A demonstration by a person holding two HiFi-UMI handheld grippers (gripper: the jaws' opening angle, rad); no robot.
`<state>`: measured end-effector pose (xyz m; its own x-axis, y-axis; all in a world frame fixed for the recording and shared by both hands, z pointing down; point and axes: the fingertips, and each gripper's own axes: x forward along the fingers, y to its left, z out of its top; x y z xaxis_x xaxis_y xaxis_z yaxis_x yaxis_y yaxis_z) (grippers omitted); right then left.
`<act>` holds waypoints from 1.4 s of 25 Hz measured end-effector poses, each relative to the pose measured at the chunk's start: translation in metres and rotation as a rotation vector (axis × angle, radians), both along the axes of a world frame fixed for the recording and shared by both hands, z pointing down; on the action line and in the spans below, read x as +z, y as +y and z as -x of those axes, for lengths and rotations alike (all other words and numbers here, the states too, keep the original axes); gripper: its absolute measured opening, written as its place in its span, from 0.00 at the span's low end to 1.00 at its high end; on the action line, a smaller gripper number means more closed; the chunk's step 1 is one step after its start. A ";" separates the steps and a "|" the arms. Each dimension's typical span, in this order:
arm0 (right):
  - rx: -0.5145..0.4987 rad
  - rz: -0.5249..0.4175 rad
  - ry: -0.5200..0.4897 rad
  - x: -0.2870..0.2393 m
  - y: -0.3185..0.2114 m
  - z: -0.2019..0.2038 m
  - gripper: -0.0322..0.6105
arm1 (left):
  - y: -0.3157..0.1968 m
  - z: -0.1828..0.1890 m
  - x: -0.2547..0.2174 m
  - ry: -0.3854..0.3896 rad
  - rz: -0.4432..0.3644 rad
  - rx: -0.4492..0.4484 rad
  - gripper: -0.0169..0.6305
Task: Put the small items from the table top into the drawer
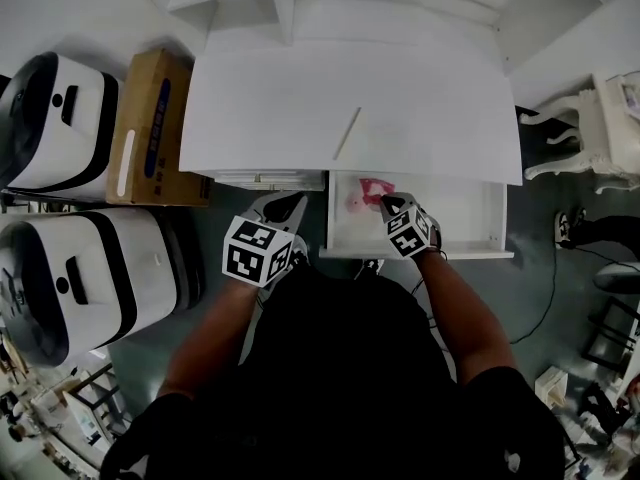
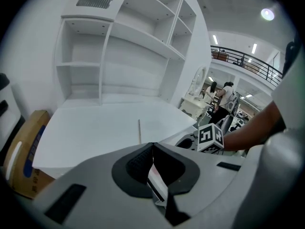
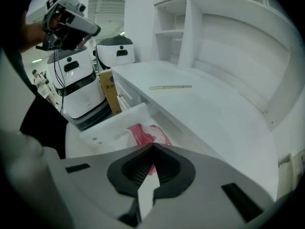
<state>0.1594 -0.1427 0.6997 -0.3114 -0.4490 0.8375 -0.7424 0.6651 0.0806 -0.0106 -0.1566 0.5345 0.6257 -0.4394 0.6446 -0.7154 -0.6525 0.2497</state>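
A pink packet (image 1: 370, 190) (image 3: 143, 133) lies at the left end of the open white drawer (image 1: 420, 253) (image 3: 109, 123). My right gripper (image 1: 386, 201) (image 3: 152, 147) reaches down into the drawer; its jaws are shut, with the packet's near edge pinched at the tips. On the white table top (image 1: 280, 108) lies a thin pencil-like stick (image 1: 347, 133) (image 2: 139, 130) (image 3: 170, 87). Just left of the drawer, in front of the table edge, my left gripper (image 1: 287, 206) (image 2: 152, 146) hangs shut and empty.
Two white rounded machines (image 1: 60, 118) (image 1: 90, 278) and a cardboard box (image 1: 150, 128) stand left of the table. White hutch shelves (image 2: 119, 56) rise at the table's back. A white chair (image 1: 600, 128) and a floor cable (image 1: 545, 298) are at the right.
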 end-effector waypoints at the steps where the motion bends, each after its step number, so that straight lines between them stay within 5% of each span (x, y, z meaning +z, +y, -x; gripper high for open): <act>1: -0.003 0.003 0.014 0.007 -0.004 -0.001 0.09 | 0.001 0.001 0.000 -0.005 0.002 -0.003 0.04; 9: -0.029 0.016 0.158 0.058 -0.033 -0.017 0.09 | 0.006 0.016 -0.001 -0.025 0.018 -0.056 0.04; 18: -0.084 0.079 0.211 0.085 -0.027 -0.017 0.10 | 0.009 0.036 0.003 -0.035 0.037 -0.116 0.04; 25: -0.064 0.150 0.177 0.088 -0.018 -0.012 0.16 | 0.001 0.034 -0.002 -0.024 0.023 -0.095 0.04; 35: 0.068 0.098 0.085 0.047 -0.014 -0.020 0.18 | -0.009 0.026 -0.006 0.014 0.000 -0.054 0.04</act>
